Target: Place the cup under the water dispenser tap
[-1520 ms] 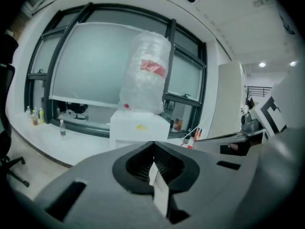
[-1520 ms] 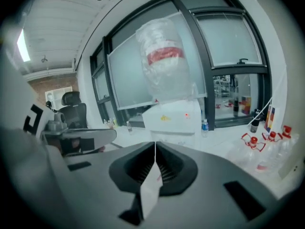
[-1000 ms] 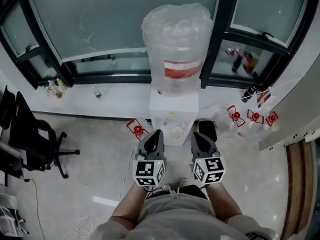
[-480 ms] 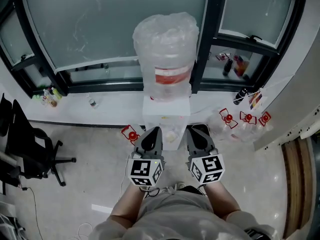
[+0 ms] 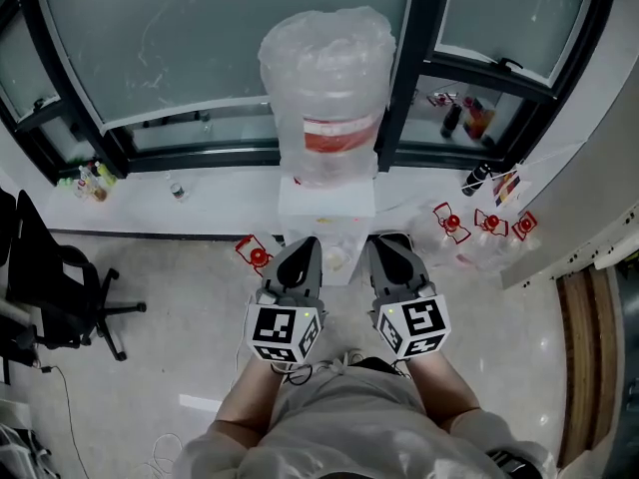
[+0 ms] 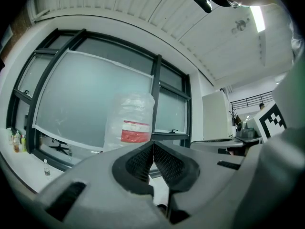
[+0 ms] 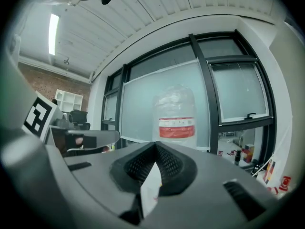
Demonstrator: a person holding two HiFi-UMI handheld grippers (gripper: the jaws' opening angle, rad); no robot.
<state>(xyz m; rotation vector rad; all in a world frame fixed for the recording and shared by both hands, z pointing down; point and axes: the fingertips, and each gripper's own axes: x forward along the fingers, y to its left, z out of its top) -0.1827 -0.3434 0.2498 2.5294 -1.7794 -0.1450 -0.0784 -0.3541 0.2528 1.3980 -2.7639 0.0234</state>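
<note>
Cup position is uncertain from my feed: a small pale shape sits in the front recess of the water dispenser [image 5: 326,213], too small to call a cup. Just before the dispenser, the left gripper [image 6: 153,146] has its jaws pressed together on nothing. The right gripper [image 7: 155,146] jaws meet tip to tip; a white sliver in the slit below could be the dispenser's white front. On the dispenser stands a plastic-wrapped bottle [image 5: 327,98] with a red label.
</note>
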